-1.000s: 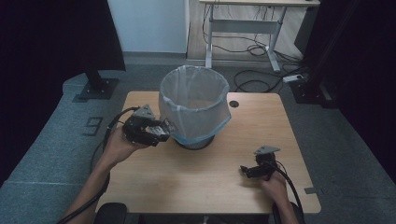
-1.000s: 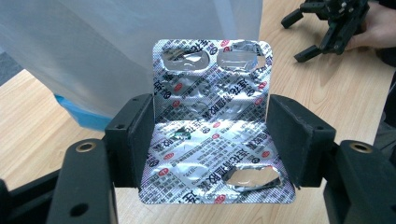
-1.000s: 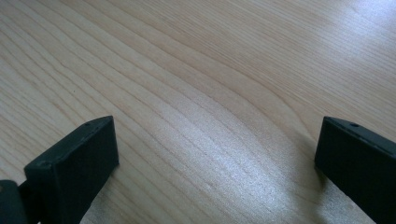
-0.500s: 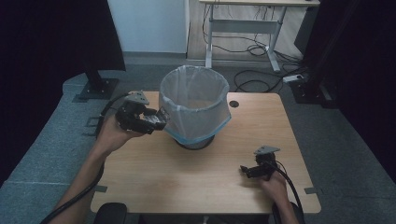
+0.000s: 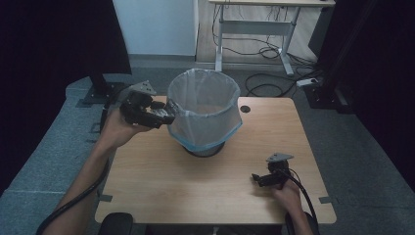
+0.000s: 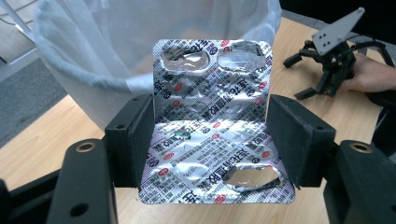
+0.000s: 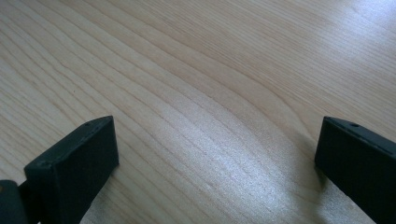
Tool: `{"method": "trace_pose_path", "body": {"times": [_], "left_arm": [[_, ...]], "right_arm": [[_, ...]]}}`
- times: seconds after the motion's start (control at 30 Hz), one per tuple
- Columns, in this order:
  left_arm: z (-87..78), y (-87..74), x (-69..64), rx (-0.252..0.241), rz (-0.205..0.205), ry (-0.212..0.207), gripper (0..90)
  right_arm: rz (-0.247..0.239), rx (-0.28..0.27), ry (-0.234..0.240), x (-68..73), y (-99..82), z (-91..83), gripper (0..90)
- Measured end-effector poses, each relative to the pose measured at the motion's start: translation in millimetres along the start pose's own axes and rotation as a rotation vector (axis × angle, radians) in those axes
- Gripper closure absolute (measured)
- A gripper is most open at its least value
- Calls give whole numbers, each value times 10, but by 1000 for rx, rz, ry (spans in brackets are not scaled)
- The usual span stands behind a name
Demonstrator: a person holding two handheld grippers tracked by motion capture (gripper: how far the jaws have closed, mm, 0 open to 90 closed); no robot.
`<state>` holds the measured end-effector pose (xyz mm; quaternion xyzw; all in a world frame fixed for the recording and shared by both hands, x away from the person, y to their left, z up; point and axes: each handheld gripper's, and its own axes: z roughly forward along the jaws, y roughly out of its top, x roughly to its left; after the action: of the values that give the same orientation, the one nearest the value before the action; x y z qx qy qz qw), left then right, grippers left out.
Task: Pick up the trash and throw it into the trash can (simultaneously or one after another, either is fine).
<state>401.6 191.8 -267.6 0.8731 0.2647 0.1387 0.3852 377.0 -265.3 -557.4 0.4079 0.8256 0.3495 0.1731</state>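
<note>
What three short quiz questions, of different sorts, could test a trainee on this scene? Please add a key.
1. What does the left gripper hold?
2. True or false: the right gripper is shut on something.
3. The bin is lined with: A) a paper sack, B) a thin plastic bag, C) nothing.

Key:
1. A used foil blister pack, clamped between its jaws.
2. False; it is open above the bare table.
3. B.

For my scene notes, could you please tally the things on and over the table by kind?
Bins lined with a plastic bag: 1
Foil blister packs, clamped in the left gripper: 1
Grippers (the right gripper included, open over the table): 2
Total: 4
</note>
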Motion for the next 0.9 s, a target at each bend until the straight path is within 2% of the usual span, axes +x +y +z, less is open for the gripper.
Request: {"method": "trace_pose_path", "body": {"times": [0.37, 0.9], "left_arm": [[44, 271, 25, -14, 8, 16, 341], [318, 653, 48, -24, 18, 38, 341]], "right_arm": [[1, 1, 1, 1, 0, -1, 0], [2, 1, 0, 1, 0, -1, 0]]}}
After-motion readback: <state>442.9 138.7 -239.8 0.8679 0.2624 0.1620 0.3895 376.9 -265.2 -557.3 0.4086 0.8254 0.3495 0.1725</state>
